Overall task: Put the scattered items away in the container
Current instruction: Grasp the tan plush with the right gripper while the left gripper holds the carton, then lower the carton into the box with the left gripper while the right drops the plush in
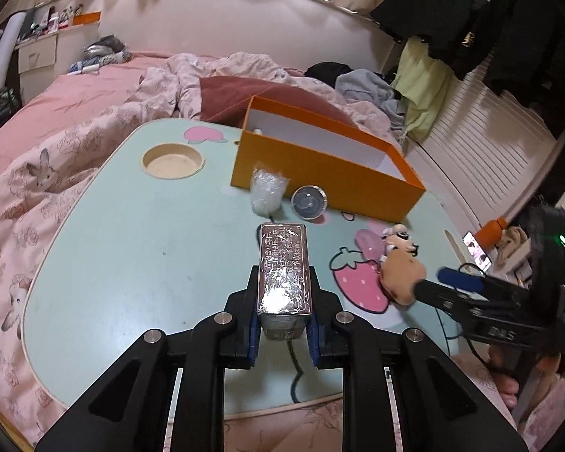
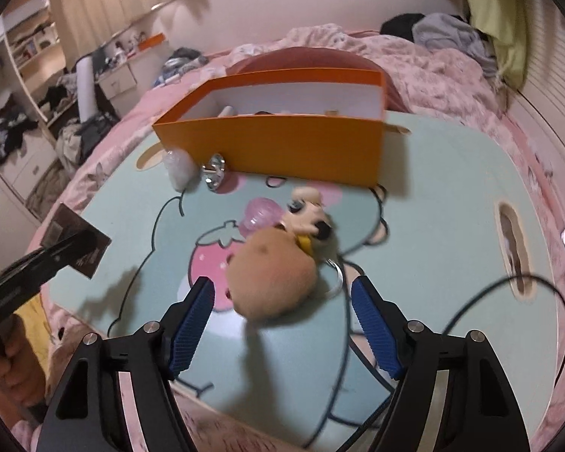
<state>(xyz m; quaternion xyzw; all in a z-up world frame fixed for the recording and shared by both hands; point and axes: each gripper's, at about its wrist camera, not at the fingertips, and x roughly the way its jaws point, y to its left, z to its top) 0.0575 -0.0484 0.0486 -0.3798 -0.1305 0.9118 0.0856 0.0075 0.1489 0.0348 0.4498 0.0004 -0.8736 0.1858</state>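
My left gripper [image 1: 283, 277] is shut on a dark, film-wrapped box [image 1: 284, 260] with printed text, held above the mint-green table [image 1: 131, 248]. The right wrist view shows that box [image 2: 75, 241] at the left edge. An open orange container [image 1: 320, 173] [image 2: 282, 147] stands at the table's far side. My right gripper [image 2: 282, 290] is open with a blurred tan plush toy [image 2: 274, 278] [image 1: 399, 267] between its blue pads [image 2: 195, 316]; neither pad touches it. A pink plastic piece [image 2: 258, 214] lies just beyond the toy.
A clear plastic bag [image 1: 265, 192] [image 2: 178, 169] and a round metal-rimmed item [image 1: 308, 201] [image 2: 214, 173] lie against the container's front wall. The table sits on a bed with pink bedding [image 1: 56, 132]. A black cable [image 2: 508, 282] and a lit phone [image 1: 478, 250] are at the right.
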